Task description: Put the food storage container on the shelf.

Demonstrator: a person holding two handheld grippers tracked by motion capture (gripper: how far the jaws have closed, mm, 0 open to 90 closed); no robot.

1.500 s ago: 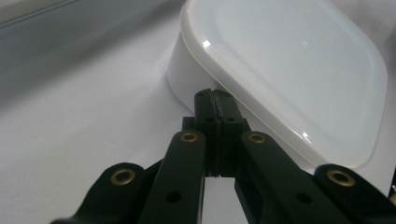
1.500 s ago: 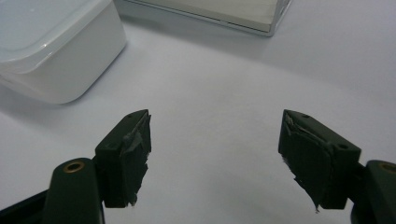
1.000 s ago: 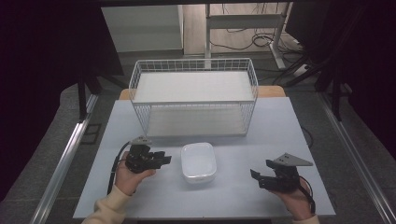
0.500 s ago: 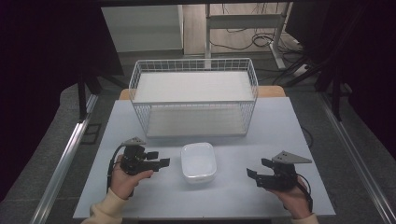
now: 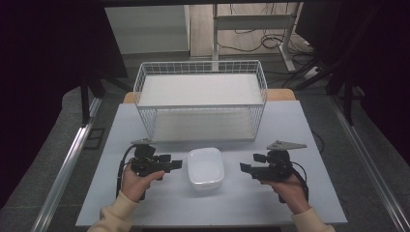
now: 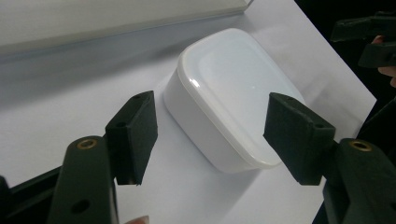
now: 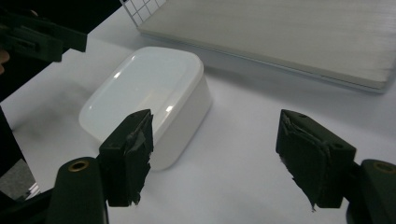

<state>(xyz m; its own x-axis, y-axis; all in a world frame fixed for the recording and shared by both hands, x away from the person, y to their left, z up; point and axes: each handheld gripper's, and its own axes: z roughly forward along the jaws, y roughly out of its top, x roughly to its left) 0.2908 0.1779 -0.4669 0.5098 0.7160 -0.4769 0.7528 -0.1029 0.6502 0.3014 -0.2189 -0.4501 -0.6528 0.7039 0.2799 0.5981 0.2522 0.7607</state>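
Observation:
A white, rounded box (image 5: 206, 167) with its lid on sits on the pale table (image 5: 121, 130), near the front middle. My left gripper (image 5: 175, 164) is just left of it, jaws open and pointing at its side. In the left gripper view the box (image 6: 233, 88) lies between and beyond the open left gripper (image 6: 212, 128). My right gripper (image 5: 245, 167) stands a little to the right of the box, also open. In the right gripper view the box (image 7: 144, 93) is ahead and to the left of the open right gripper (image 7: 219, 151). Neither gripper touches it.
A white wire basket (image 5: 200, 104) with a flat pale floor stands behind the box, at the table's back middle. Its base board (image 7: 289, 37) runs close behind the box. Bare table lies on both sides of the hands. Dark floor and cables surround the table.
My right gripper has moved left and slightly forward, closer to the box. The left gripper has only shifted a little beside it. The box has not moved.

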